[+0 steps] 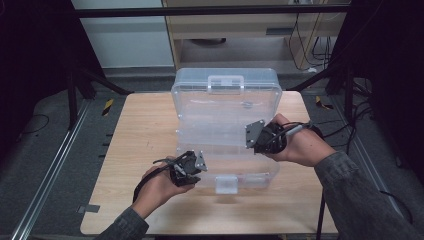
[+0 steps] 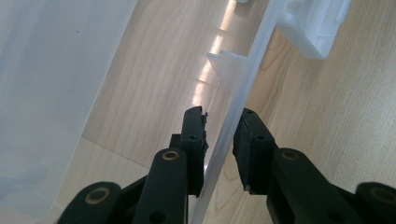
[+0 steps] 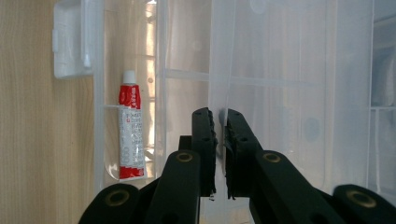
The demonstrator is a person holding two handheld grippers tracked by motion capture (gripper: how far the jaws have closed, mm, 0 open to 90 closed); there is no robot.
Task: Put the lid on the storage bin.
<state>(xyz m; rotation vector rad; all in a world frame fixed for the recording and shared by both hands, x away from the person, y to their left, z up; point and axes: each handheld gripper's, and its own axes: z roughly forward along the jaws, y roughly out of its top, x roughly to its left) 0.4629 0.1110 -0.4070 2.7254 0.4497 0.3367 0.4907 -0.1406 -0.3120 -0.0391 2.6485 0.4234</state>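
Clear plastic organiser box sits open mid-table, lid standing up at 12 o'clock with its handle on top, base toward me with the front latch at 6 o'clock. Long axis runs 9 to 3

My left gripper is at the base's front-left corner, roughly 7 o'clock of the box. In the left gripper view the front wall runs straight up between my jaws: pads sit just either side of the thin rim, a narrow gap, looks like a light pinch but I can't confirm both pads press. Latch lies at 1 o'clock from my tips

My right gripper is at the box's right side, about 3 o'clock, pointing inward across the tray. Its jaws are almost fully closed on a thin clear edge, I judge an inner tray or divider wall. Red-and-white tube lies in a front compartment at 10 o'clock from those tips, long axis parallel to the jaws

Right hand is nearer the tube. Both wrists low, forearms in from 6 o'clock, left palm under the gripper, right hand wrapped round its body

Next move, my guess: left steadies the base while right lifts or shifts the inner part
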